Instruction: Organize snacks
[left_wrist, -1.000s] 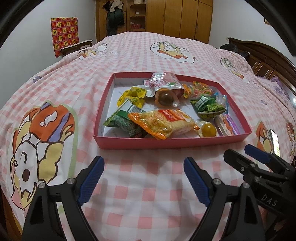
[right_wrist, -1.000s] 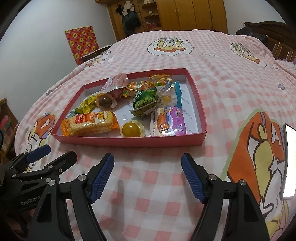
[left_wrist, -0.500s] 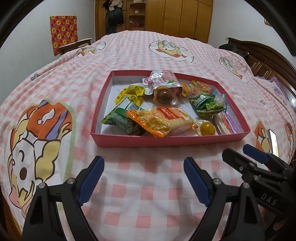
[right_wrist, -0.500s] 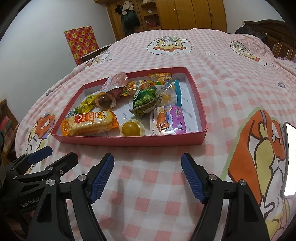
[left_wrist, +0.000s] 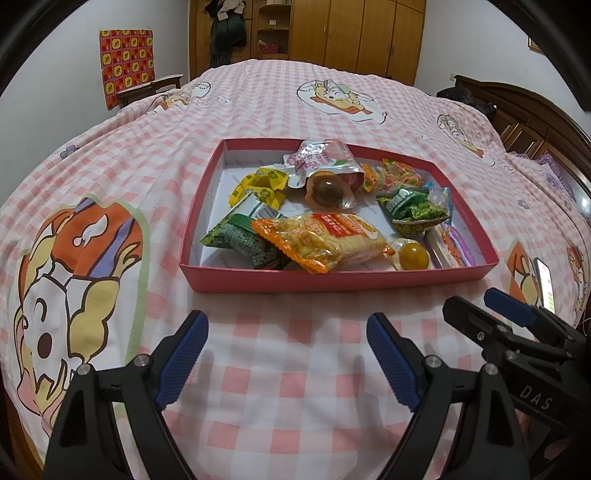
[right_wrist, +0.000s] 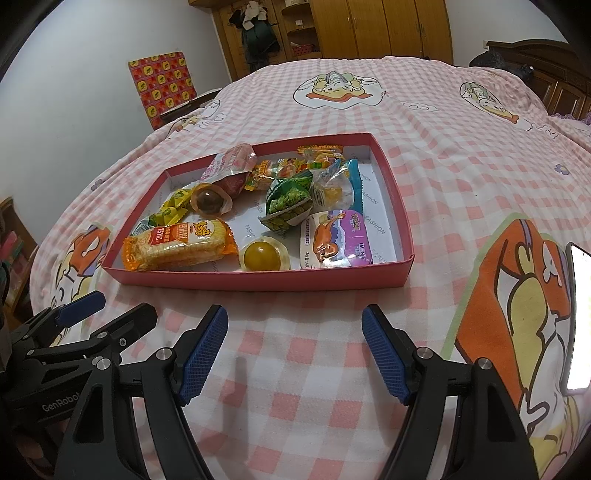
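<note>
A shallow red tray (left_wrist: 332, 281) (right_wrist: 258, 282) lies on the pink checked bedspread, holding several snack packets. Among them are an orange rice-cracker pack (left_wrist: 325, 236) (right_wrist: 177, 245), a yellow jelly cup (left_wrist: 413, 257) (right_wrist: 260, 256), a green pea bag (left_wrist: 413, 210) (right_wrist: 290, 201), a purple packet (right_wrist: 338, 240) and a brown egg pack (left_wrist: 327, 192) (right_wrist: 208, 200). My left gripper (left_wrist: 286, 338) hovers open just short of the tray's near wall, nothing between its fingers. My right gripper (right_wrist: 295, 330) is open too, empty, beside it on the right.
A lit phone (right_wrist: 578, 317) (left_wrist: 545, 280) lies on the bedspread to the right. A wooden headboard (left_wrist: 535, 114) runs along the right side, wardrobes (left_wrist: 354, 33) stand at the back, and a patterned chair (left_wrist: 129, 70) sits at the far left.
Both grippers have eased slightly back or up, so the tray sits a touch higher in view. Jaws stay open; no snack has moved.
</note>
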